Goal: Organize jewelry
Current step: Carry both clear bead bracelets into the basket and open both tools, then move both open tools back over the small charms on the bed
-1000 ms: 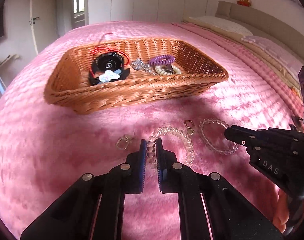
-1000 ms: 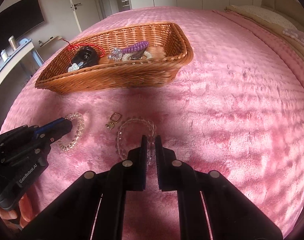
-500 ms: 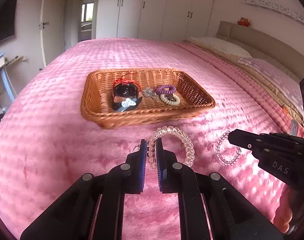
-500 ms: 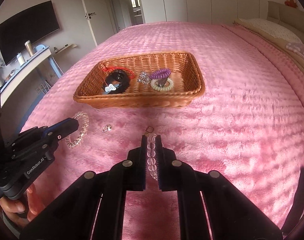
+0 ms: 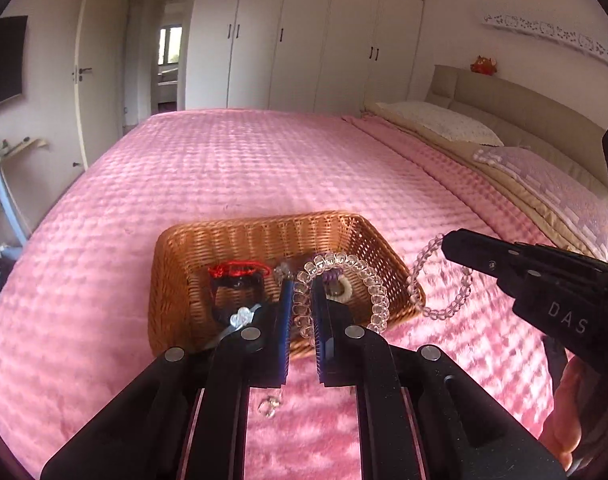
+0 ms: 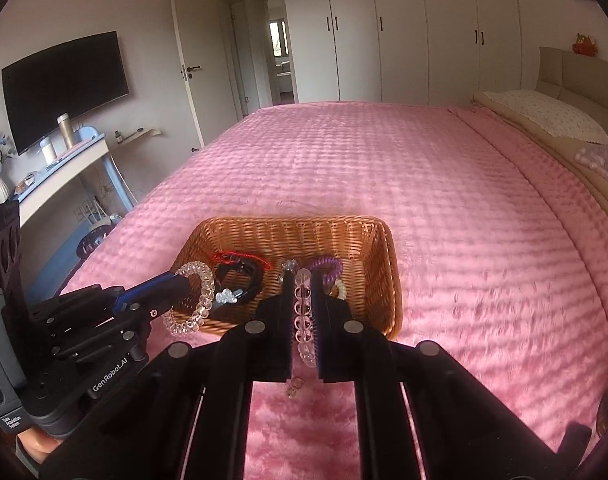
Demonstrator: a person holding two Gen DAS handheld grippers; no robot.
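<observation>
Pink bed [image 5: 264, 168], basket [image 5: 176, 280] near its front edge. Left claw [image 5: 302, 312] clamped on coil bracelet [image 5: 373, 288], lifted over basket. Right claw [image 6: 302, 312] clamped on bead bracelet [image 6: 304, 320], above basket's front rim. Clasp [image 5: 268, 405] loose on bed. Risk: loops snagging wicker, or dropping outside if released early.

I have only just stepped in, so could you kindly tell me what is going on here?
A person is tidying jewelry on a pink bed with two handheld grippers. The left gripper holds a clear coil bracelet, and the right gripper holds a clear bead bracelet, both lifted over the near edge of the wicker basket. The basket already holds a purple coil and a red cord. A small metal clasp lies on the bedspread.
</observation>
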